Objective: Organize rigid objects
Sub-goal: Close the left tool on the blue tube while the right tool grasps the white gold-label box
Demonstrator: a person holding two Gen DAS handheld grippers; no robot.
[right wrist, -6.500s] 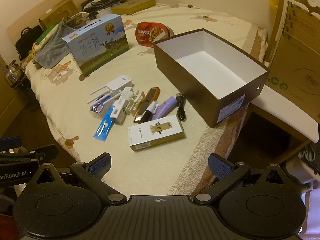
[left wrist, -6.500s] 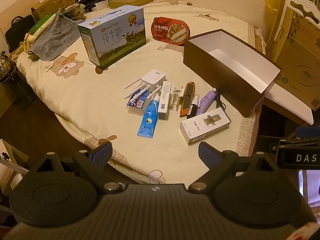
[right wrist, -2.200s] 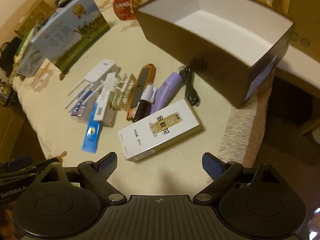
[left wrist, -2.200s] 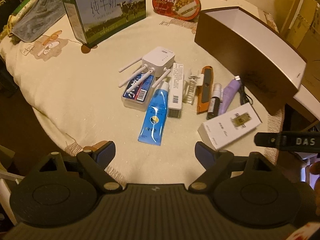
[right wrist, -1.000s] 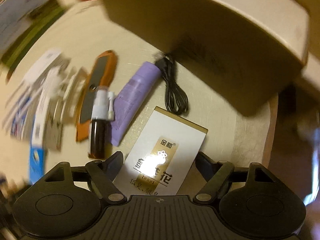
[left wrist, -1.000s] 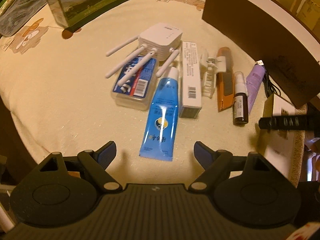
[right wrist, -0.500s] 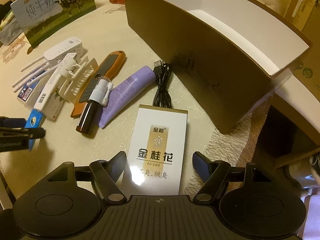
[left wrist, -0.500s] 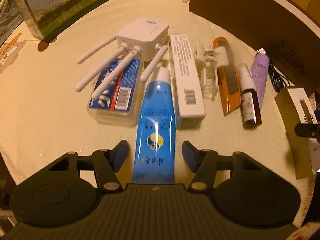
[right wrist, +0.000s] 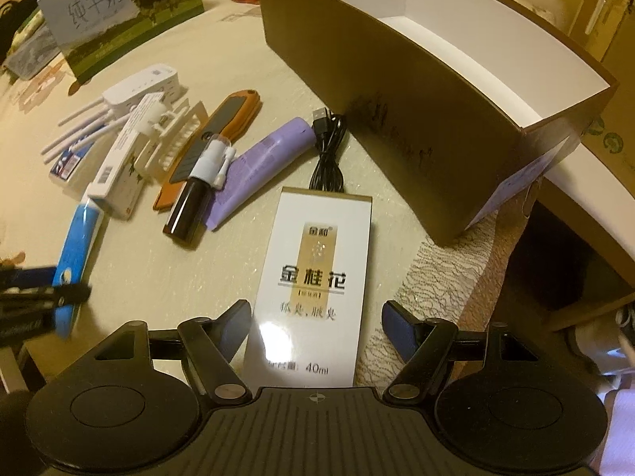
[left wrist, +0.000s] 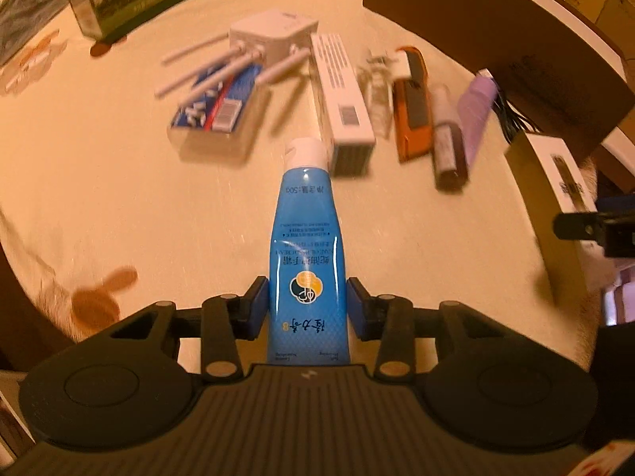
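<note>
The blue tube (left wrist: 306, 261) sat between the blue pads of the left gripper (left wrist: 307, 309), white cap pointing away toward the row of goods on the cream tablecloth (left wrist: 99, 182); the jaws had narrowed onto its sides and pinched it near the crimped end. Its label carried a round yellow-and-dark emblem and upside-down print, of which "50g" could be read.

The right gripper (right wrist: 315, 327) stood fairly wide, one finger on each side of the white carton (right wrist: 313, 273) without clearly touching it. That carton read "金桂花" and "40ml".

Beyond lay one each of:
- white router (right wrist: 139, 87) with several antennas
- long white box (right wrist: 119, 166) with a barcode
- white comb-like plastic part (right wrist: 174, 139)
- orange utility knife (right wrist: 222, 135)
- dark spray bottle (right wrist: 198, 190)
- lilac tube (right wrist: 258, 158)
- black USB cable (right wrist: 327, 150)
- clear case with a blue-and-red label (left wrist: 214, 107)

One open brown box (right wrist: 416, 91) with a white inside stood just beside the cable. One milk carton (right wrist: 119, 16) marked "纯牛奶" stood at the far side.
</note>
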